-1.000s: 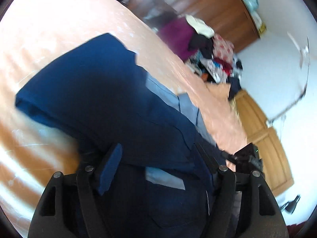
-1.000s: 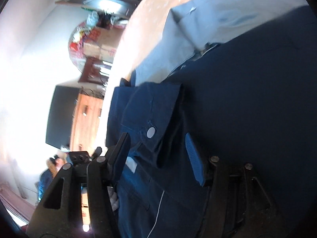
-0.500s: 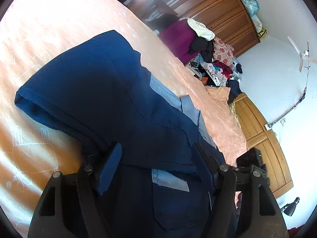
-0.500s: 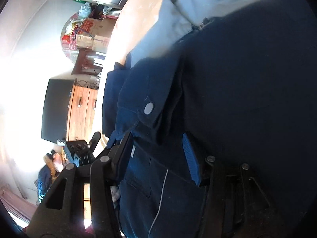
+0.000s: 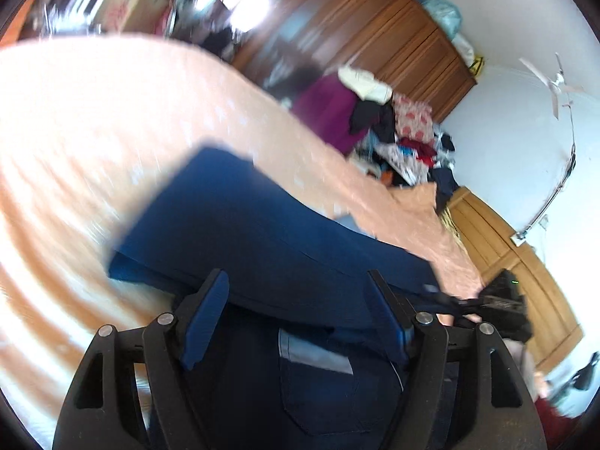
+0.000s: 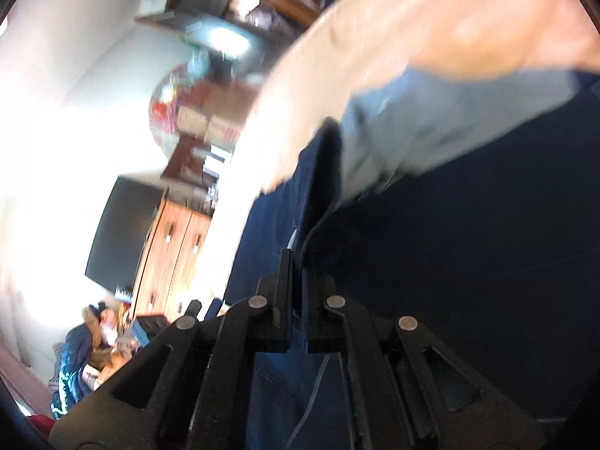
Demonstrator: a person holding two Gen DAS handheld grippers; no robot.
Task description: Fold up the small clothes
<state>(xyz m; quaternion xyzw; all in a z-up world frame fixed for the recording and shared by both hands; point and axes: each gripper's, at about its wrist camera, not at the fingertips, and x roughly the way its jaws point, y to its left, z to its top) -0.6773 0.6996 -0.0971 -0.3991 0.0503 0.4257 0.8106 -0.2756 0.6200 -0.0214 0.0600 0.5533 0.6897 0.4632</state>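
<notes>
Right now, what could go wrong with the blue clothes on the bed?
1. Only the right gripper is pinching the navy garment, at one thin edge; a pull may make the cloth slip out.
2. The left gripper is open, gripping nothing, so the fold could flop unevenly on the peach bedsheet.
3. Both views are blurry, so fast moves could crease the fold.

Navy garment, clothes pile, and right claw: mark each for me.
navy garment (image 5: pixel 285 247), left wrist view, on the folded top layer's middle.
clothes pile (image 5: pixel 397 138), left wrist view, on the patterned fabric by the wardrobe.
right claw (image 6: pixel 298 262), right wrist view, between its fingertips, pinched on the garment's edge.
</notes>
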